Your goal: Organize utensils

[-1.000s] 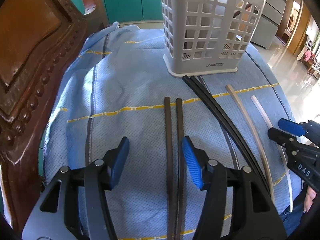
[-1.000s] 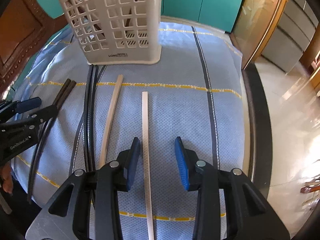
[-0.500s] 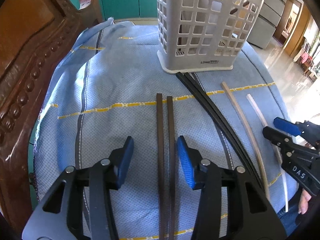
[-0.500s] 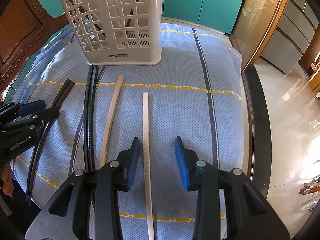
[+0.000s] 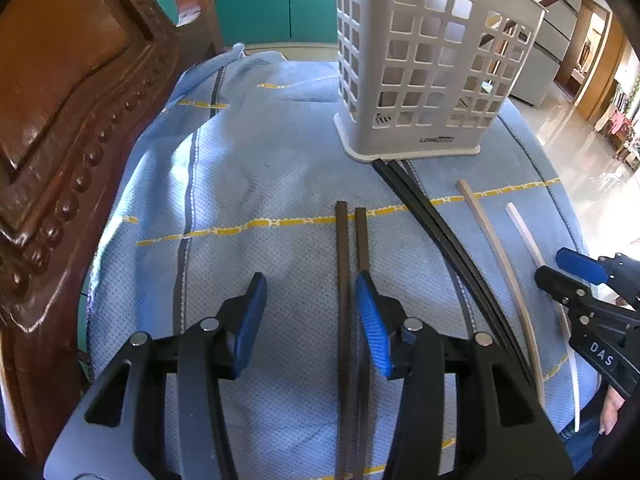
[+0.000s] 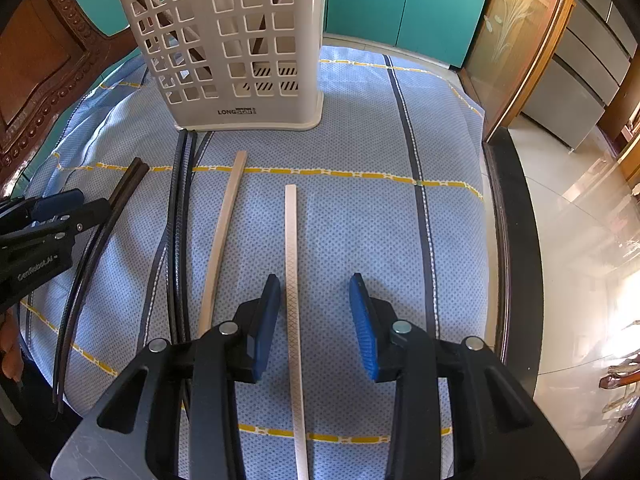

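**Chopsticks laid in pairs before the holder, both hand-held grippers poised above them**

The chopsticks are set out lengthwise on a counter draped with a blue cloth (image 6: 360, 216), their far tips aimed at the white lattice utensil holder (image 6: 240, 52), presumably so each can be lifted and dropped in upright. The left hand-held gripper (image 5: 310, 308) is held open over the dark brown pair (image 5: 352, 248); its jaws have just been closing, with one stick between the pads and the other under the right pad, neither yet pressed. The right hand-held gripper (image 6: 314, 312) is held open astride the white chopstick (image 6: 291, 240), untouched. A tan chopstick (image 6: 226, 216) and a long black pair (image 6: 178, 208) lie between; the black tips reach the holder's base. All the sticks are slim, and the white one is cross-hatched.
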{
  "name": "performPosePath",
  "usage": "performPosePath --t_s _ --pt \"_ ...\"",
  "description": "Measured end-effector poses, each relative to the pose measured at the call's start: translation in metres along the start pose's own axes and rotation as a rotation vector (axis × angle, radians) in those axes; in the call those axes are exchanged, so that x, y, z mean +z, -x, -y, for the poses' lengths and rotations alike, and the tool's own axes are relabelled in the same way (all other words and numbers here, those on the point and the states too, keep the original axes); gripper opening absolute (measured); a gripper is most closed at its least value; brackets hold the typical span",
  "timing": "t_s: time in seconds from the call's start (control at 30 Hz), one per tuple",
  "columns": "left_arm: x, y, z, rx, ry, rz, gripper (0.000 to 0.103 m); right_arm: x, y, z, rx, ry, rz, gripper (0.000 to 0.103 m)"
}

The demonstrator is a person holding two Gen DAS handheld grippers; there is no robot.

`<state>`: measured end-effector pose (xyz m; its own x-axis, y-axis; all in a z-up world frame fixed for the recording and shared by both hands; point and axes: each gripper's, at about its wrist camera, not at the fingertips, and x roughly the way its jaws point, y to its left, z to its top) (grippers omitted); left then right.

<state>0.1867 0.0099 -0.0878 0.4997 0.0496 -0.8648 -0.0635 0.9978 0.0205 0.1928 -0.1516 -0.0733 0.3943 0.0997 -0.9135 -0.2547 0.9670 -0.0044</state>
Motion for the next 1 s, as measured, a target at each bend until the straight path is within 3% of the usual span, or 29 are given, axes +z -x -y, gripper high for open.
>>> performPosePath --t_s 0.33,0.53,0.8,1.0 --pt "-0.001 -0.006 -0.004 0.003 0.005 -0.019 0.047 0.000 0.000 -0.002 -0.007 0.003 0.002 0.037" --pt "-0.003 0.008 0.000 -0.002 -0.020 0.027 0.047 0.000 -0.001 -0.001 -0.008 -0.003 0.001 0.039" --pt "-0.001 -0.003 0.002 0.050 -0.033 0.007 0.047 0.000 -0.001 -0.001 -0.010 -0.002 0.001 0.040" --pt "-0.003 -0.006 -0.001 0.036 -0.028 -0.007 0.048 0.000 0.000 -0.001 -0.011 -0.001 0.002 0.040"
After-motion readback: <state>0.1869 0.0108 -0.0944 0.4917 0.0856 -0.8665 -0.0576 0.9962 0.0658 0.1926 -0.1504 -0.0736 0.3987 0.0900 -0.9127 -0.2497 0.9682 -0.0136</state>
